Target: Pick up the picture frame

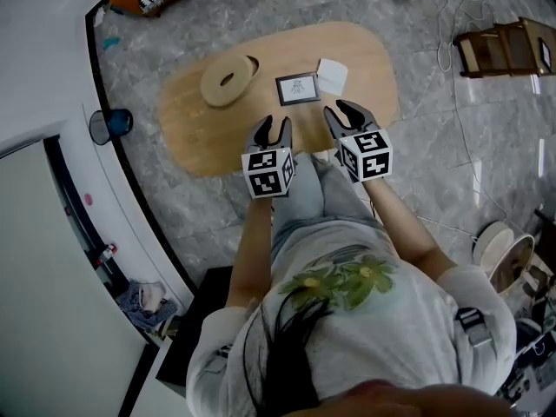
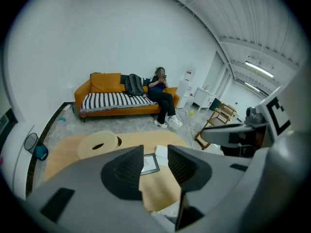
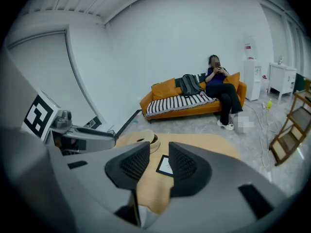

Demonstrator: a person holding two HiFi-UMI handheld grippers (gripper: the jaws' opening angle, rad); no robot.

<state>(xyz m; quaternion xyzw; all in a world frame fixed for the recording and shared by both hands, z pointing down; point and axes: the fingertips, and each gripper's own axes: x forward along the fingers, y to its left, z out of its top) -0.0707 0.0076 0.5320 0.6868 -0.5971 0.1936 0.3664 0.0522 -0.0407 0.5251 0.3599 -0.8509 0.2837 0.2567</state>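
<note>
The frame lies flat near the table's far edge, just beside a white box; the left gripper and right gripper hover over the near edge, jaws apart, empty.

The person wears a pale grey short-sleeved T-shirt printed with green leaves and yellow flowers; light blue jeans; a grey strap with a dark buckle on the right shoulder; long dark hair; the left gripper and right gripper are grey with black ribbed pads; each carries a white cube of black square markers.
</note>
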